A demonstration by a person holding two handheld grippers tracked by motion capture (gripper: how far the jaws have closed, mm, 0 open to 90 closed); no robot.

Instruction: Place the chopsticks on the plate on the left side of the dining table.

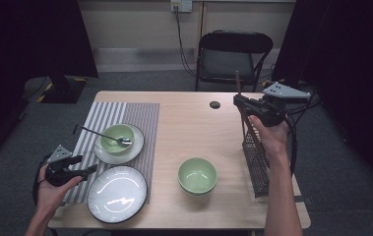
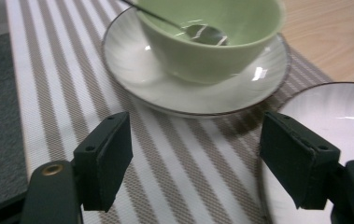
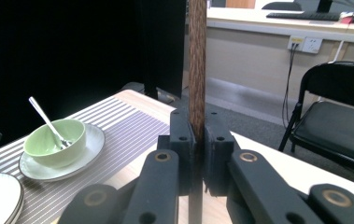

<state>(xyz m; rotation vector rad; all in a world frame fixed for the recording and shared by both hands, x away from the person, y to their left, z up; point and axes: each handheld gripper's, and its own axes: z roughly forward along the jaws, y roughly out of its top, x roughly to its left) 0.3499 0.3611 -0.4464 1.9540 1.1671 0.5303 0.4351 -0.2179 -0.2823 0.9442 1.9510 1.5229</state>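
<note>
Right gripper view: right gripper (image 3: 197, 140) clenches what looks like wooden chopsticks (image 3: 196, 60); left gripper (image 2: 195, 161) gapes, empty.

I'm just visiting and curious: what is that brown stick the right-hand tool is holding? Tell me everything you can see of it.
The brown wooden stick looks dark, grained and slender, possibly a chopstick. It stands upright, clamped between the shut jaws of the right gripper, its top rising above them and its lower part running down toward the wire rack at the table's right edge.
</note>
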